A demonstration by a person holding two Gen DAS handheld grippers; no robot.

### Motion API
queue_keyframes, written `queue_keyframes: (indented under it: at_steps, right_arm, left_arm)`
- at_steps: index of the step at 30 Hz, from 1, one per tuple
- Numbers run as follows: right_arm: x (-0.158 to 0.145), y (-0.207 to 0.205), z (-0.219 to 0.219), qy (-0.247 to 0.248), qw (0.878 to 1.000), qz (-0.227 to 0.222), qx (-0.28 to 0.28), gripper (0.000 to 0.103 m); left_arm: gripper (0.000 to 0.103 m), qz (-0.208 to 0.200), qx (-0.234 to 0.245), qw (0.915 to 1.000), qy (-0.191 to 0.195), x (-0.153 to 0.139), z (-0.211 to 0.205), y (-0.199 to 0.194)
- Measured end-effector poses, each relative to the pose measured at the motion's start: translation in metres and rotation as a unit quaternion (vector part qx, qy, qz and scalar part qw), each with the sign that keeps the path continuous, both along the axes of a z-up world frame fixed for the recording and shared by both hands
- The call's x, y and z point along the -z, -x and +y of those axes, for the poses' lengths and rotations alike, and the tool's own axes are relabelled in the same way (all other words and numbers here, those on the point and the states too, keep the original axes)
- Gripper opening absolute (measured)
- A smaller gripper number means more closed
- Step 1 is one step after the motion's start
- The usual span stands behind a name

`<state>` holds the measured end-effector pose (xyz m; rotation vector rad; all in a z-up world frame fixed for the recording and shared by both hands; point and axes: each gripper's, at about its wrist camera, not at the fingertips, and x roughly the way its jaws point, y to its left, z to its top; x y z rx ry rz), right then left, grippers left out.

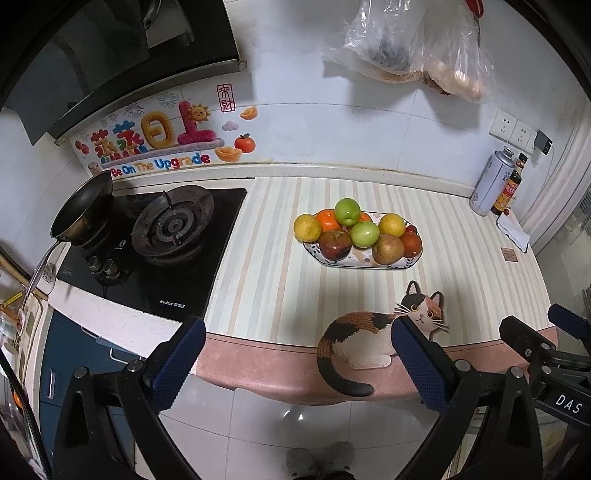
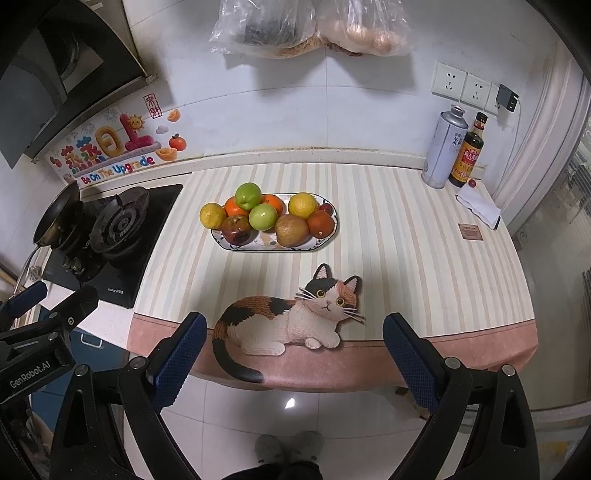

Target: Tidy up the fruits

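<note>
An oval patterned plate (image 1: 369,265) (image 2: 236,246) sits on the striped counter mat, heaped with fruit. Two green apples (image 1: 347,211) (image 2: 248,195) top the pile, with oranges, two yellow citrus, a dark red apple (image 1: 334,244) (image 2: 236,229) and a brown pear (image 1: 388,249) (image 2: 291,230). My left gripper (image 1: 297,356) hangs open off the counter's front edge, well short of the plate, nothing between its fingers. My right gripper (image 2: 293,350) is open too, empty, beside it over the same edge. Each gripper shows at the side of the other's view.
A gas hob (image 1: 173,225) with a small pan (image 1: 83,206) lies left of the mat. A cat-shaped mat (image 2: 291,317) lies at the front edge. A white can (image 2: 445,147), a sauce bottle (image 2: 469,151) and a folded cloth (image 2: 478,208) stand back right. Plastic bags (image 2: 314,26) hang on the wall.
</note>
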<state>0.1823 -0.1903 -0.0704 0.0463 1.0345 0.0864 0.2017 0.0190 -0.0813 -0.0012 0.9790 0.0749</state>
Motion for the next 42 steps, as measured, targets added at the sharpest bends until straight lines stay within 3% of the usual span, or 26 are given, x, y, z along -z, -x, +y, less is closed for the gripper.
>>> queue_keyframes:
  at_steps: [42]
  right_arm:
    - [0.004, 0.006, -0.001, -0.004, 1.000, 0.010, -0.008, 0.099]
  left_arm:
    - [0.103, 0.004, -0.007, 1.0000, 0.004, 0.002, -0.006, 0.012]
